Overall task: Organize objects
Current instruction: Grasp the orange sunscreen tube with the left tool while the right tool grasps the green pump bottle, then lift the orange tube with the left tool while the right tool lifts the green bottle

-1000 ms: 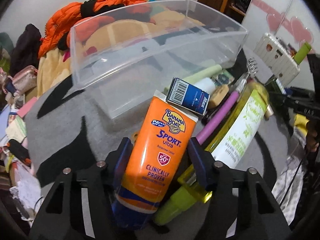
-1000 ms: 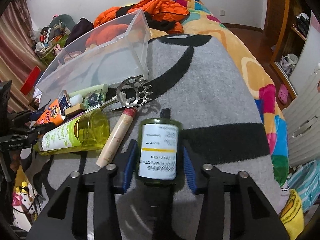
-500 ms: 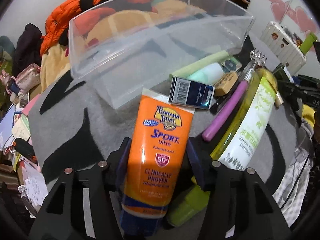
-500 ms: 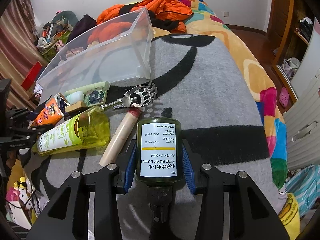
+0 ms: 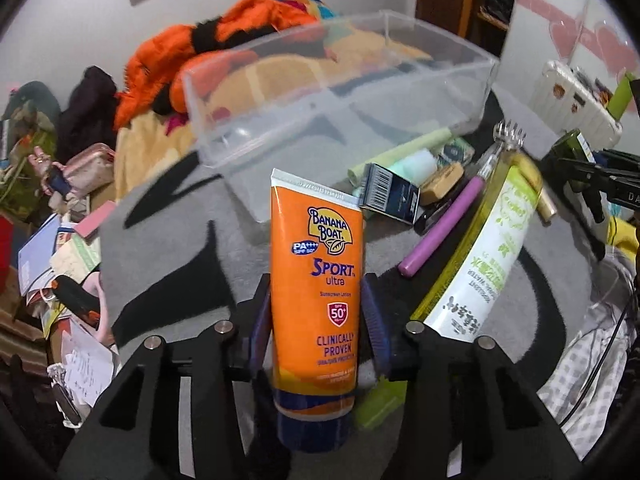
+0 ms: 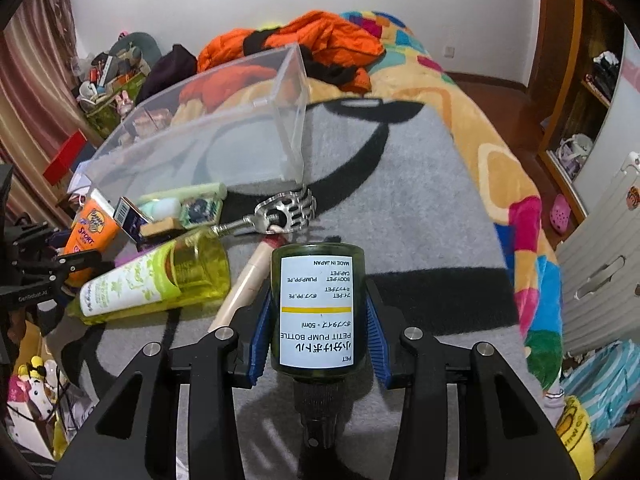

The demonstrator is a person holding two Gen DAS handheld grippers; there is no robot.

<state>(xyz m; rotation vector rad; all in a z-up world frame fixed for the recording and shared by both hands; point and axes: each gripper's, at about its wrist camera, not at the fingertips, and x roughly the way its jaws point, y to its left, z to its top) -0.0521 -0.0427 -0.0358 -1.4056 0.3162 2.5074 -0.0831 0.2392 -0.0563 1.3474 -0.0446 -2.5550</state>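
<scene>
My left gripper (image 5: pixel 316 312) is shut on an orange sunscreen tube (image 5: pixel 316 280) and holds it above the grey blanket (image 5: pixel 172 248), cap end toward me. My right gripper (image 6: pixel 318 320) is shut on a dark green pump bottle (image 6: pixel 318 312) with a white label, pump end toward me. A clear plastic bin (image 5: pixel 340 92) lies ahead of both grippers; it also shows in the right wrist view (image 6: pixel 224 140). The sunscreen tube also shows at the left of the right wrist view (image 6: pixel 90 230).
On the blanket lie a yellow-green bottle (image 6: pixel 156 280), a metal back scratcher (image 6: pixel 280 212) with a purple handle (image 5: pixel 444 232), a beige tube (image 6: pixel 248 284), a blue box (image 5: pixel 390 194) and small items. Orange clothes (image 6: pixel 304 40) lie behind the bin. Clutter sits at the bed's left (image 5: pixel 60 240).
Both grippers have lifted their objects. The left gripper rose and turned the sunscreen tube more upright. The right gripper raised the pump bottle slightly toward the bin.
</scene>
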